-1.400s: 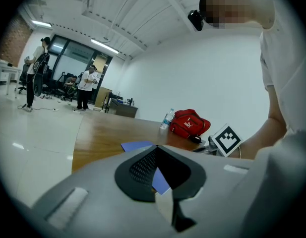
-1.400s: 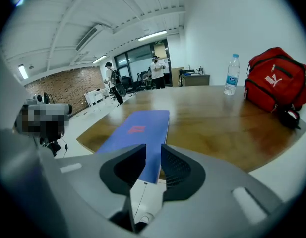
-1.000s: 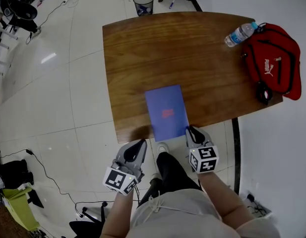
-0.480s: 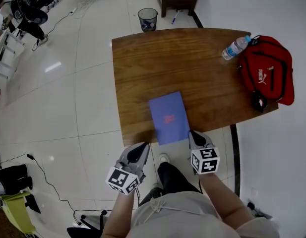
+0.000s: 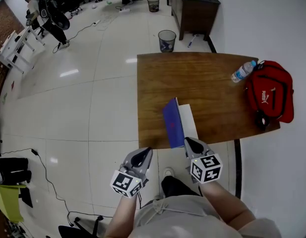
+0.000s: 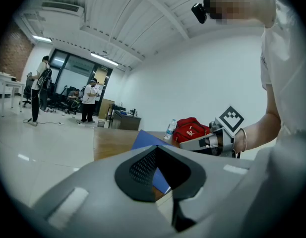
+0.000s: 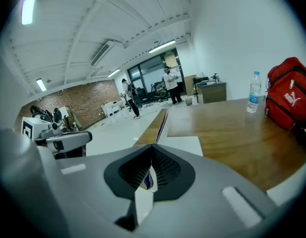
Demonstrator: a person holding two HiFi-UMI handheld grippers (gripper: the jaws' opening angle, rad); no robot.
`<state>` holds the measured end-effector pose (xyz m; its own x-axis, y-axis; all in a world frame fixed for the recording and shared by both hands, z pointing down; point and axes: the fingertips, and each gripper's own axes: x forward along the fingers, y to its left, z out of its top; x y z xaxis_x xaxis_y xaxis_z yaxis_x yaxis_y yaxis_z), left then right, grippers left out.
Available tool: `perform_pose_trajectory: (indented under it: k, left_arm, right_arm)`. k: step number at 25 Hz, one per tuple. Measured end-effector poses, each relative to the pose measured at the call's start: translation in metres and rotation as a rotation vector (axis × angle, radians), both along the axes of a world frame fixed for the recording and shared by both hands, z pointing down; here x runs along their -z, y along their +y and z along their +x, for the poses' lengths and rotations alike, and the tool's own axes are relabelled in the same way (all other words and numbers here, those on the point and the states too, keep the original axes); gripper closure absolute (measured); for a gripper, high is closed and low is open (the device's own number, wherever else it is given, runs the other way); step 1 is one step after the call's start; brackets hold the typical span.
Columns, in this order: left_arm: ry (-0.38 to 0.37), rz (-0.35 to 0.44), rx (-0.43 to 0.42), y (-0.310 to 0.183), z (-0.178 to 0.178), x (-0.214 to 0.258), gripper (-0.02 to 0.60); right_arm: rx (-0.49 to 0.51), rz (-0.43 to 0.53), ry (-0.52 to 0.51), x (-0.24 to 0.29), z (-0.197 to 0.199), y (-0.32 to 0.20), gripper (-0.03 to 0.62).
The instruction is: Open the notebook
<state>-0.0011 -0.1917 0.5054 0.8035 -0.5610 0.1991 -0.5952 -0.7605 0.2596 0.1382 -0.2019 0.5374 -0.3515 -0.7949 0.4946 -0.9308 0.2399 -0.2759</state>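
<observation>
A blue notebook lies at the near edge of the wooden table [image 5: 207,78]. Its blue cover [image 5: 172,123] stands lifted almost upright, baring a white page [image 5: 188,122] to its right. My right gripper [image 5: 191,143] is at the notebook's near edge, shut on the cover's corner. In the right gripper view the cover [image 7: 163,122] runs away edge-on above the page [image 7: 185,145], with a bit of it between the jaws [image 7: 148,180]. My left gripper [image 5: 143,154] hangs off the table's edge to the left, shut and holding nothing. In the left gripper view the cover [image 6: 147,141] shows beyond the jaws [image 6: 165,182].
A red bag [image 5: 270,95] and a water bottle [image 5: 243,71] lie at the table's far right. A waste bin [image 5: 166,40] and a dark cabinet [image 5: 195,6] stand beyond the table. People stand far off at the top left. Cables trail on the tiled floor at the left.
The blue cover lay flat a second ago; it now stands lifted towards the left with my right gripper shut on it. The white page shows. The head view has shifted.
</observation>
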Motion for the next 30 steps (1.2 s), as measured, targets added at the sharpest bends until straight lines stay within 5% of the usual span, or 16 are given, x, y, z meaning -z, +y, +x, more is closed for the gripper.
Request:
perform_pose_trajectory:
  k: [7, 15, 24, 30]
  left_arm:
    - [-0.012, 0.004, 0.155, 0.013, -0.058, 0.002, 0.577]
    - [-0.014, -0.076, 0.319, 0.036, -0.119, -0.031, 0.577]
    - [-0.013, -0.193, 0.419, 0.060, -0.157, -0.083, 0.577]
    - [0.009, -0.166, 0.398, 0.062, -0.164, -0.071, 0.577]
  right_arm:
    - [0.183, 0.008, -0.052, 0.010, -0.083, -0.001, 0.581]
    - [0.334, -0.077, -0.066, -0.033, -0.158, 0.008, 0.574]
    - [0.410, -0.241, -0.012, -0.115, -0.186, 0.026, 0.579]
    - [0.379, -0.176, -0.015, -0.090, -0.189, 0.021, 0.591]
